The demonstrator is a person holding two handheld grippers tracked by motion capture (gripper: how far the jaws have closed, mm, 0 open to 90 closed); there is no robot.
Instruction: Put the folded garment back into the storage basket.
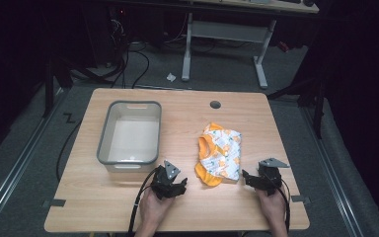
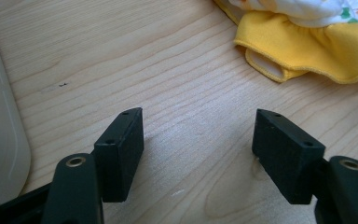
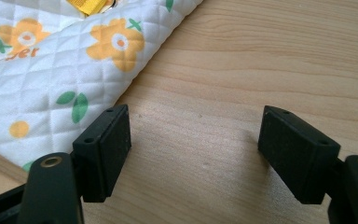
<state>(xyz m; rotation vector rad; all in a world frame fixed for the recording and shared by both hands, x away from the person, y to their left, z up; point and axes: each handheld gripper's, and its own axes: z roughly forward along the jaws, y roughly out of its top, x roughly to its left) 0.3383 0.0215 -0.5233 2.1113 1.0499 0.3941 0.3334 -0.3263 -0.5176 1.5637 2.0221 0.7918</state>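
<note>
A small quilted garment, white with orange flowers and a yellow lining, lies folded on the wooden table right of centre. My left gripper rests near the front edge, just left of the garment's yellow hem; its jaws stand open over bare wood. My right gripper sits at the garment's lower right corner, open, with the quilted fabric beside its left jaw. Nothing is between either pair of jaws.
A grey plastic bin, empty, stands on the left half of the table; its pale wall is close to my left gripper. A round cable hole is near the far edge. A desk frame and cables lie beyond the table.
</note>
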